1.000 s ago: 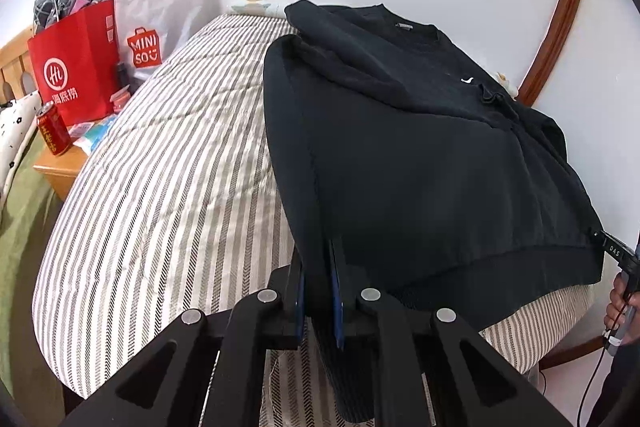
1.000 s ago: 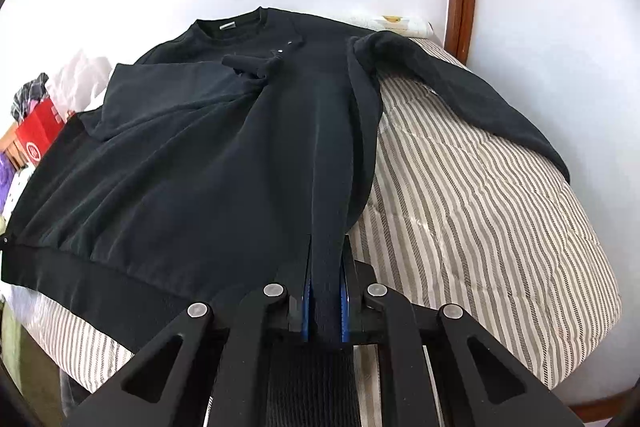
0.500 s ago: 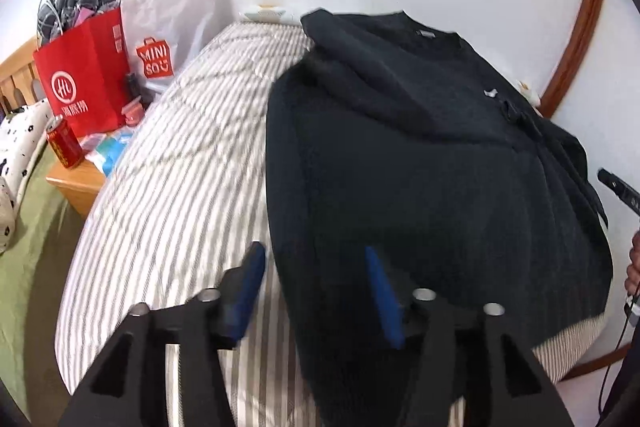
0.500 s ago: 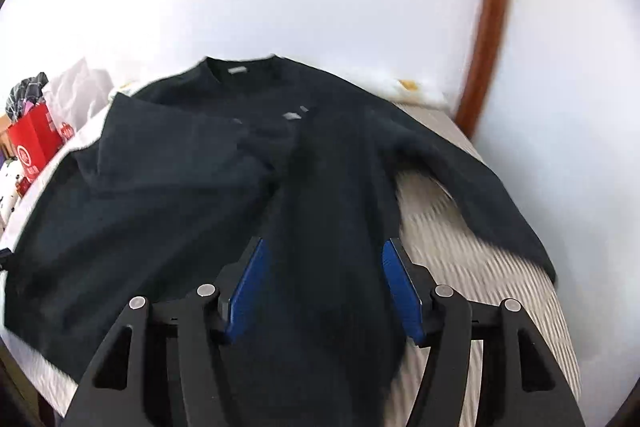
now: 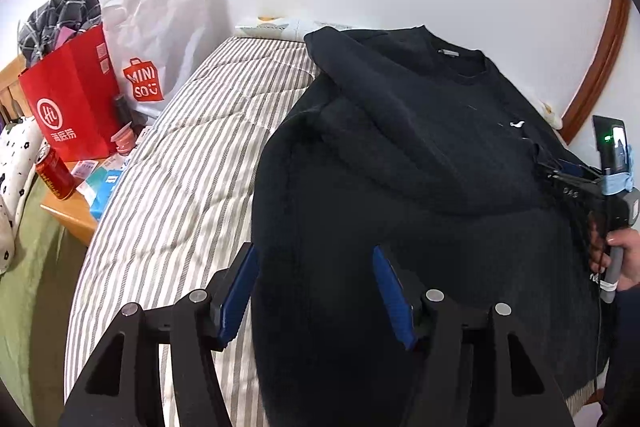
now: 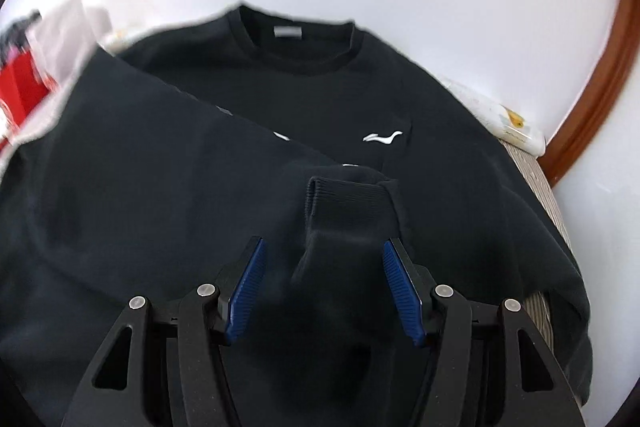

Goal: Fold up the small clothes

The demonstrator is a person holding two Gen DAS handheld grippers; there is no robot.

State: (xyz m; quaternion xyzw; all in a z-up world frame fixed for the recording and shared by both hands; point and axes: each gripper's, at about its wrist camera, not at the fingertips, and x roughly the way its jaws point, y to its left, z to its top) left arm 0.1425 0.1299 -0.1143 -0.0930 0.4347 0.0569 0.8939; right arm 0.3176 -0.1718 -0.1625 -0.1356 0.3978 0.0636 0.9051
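Observation:
A black sweatshirt (image 5: 400,187) lies on the striped bed cover (image 5: 180,167), collar toward the wall. One sleeve is folded across its chest. My left gripper (image 5: 316,291) hovers over the garment's left side edge; its jaws are opening and the blue pads press on nothing. In the right wrist view the sweatshirt (image 6: 280,87) fills the frame, with a small white logo (image 6: 382,137). My right gripper (image 6: 322,287) is open above the folded sleeve's ribbed cuff (image 6: 348,199), pads clear of it. That right gripper (image 5: 572,175) also shows at the garment's right edge, held by a hand (image 5: 624,259).
Left of the bed, a wooden nightstand (image 5: 68,219) carries a red paper bag (image 5: 68,107), a white Miniso bag (image 5: 160,39) and a red can (image 5: 54,175). A white wall stands behind the bed. A curved wooden frame (image 5: 596,67) runs at the right.
Both grippers were shut on the sweatshirt's bottom hem; they have let go and opened. Both moved up over the garment, the right one farther, to the sleeve cuff.

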